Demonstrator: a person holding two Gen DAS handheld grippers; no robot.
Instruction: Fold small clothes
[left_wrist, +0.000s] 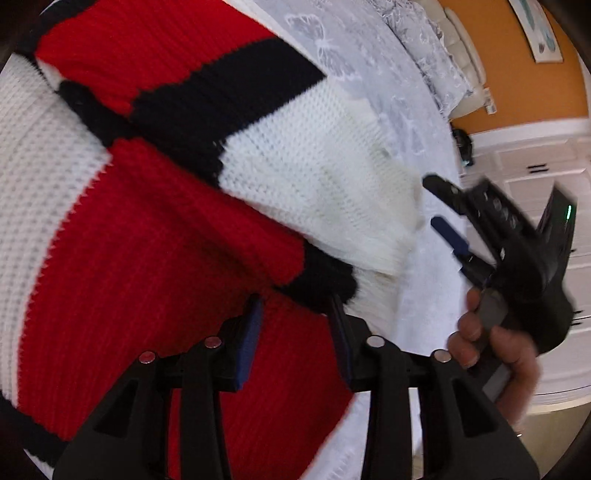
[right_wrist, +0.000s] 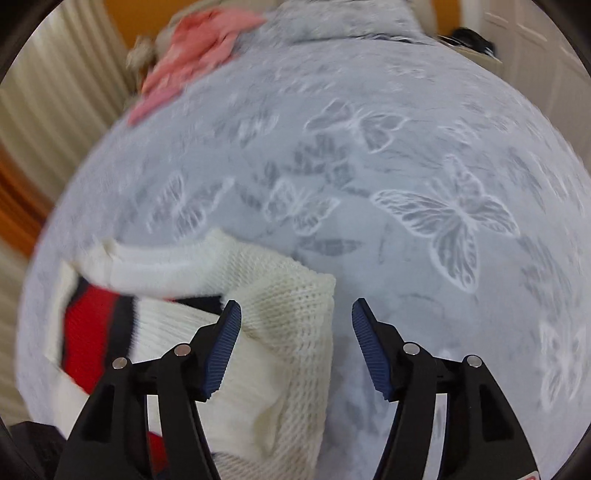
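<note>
A knitted sweater (left_wrist: 155, 229) in red, white and navy blocks lies spread on the bed and fills the left wrist view. My left gripper (left_wrist: 295, 306) hovers over its red part, jaws apart, with a navy cuff (left_wrist: 325, 280) just past its right fingertip; no pad presses the knit. To its right a hand (left_wrist: 495, 350) holds my right gripper (left_wrist: 434, 201), also open, beside the white sleeve (left_wrist: 332, 192). In the right wrist view the white sleeve (right_wrist: 280, 332) lies under the left pad (right_wrist: 221, 350) of my right gripper (right_wrist: 295, 317), loose between the spread jaws.
The bed has a pale grey bedspread with butterflies (right_wrist: 424, 206). A pink garment (right_wrist: 195, 51) lies crumpled at its far left. Pillows (left_wrist: 424, 48) sit at the head. White cabinets (left_wrist: 535, 170) and an orange wall stand beyond the bed's right edge.
</note>
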